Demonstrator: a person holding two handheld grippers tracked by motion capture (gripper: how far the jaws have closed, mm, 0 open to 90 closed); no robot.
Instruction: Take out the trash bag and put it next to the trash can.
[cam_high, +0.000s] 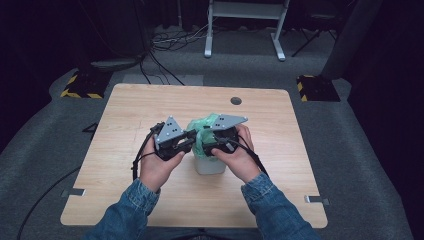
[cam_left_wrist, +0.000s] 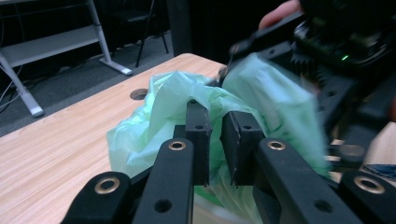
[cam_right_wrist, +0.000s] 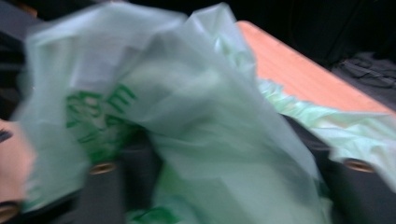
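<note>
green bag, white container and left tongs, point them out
green bag (cam_left_wrist: 163, 100): left gripper view, on its crumpled upper fold
white container (cam_high: 209, 166): high view, on its front wall below the bag
left tongs (cam_left_wrist: 215, 140): left gripper view, midway between the two black tips

A wooden table (cam_high: 150, 110) stands on grey carpet (cam_high: 350, 150) in a dark room.
</note>
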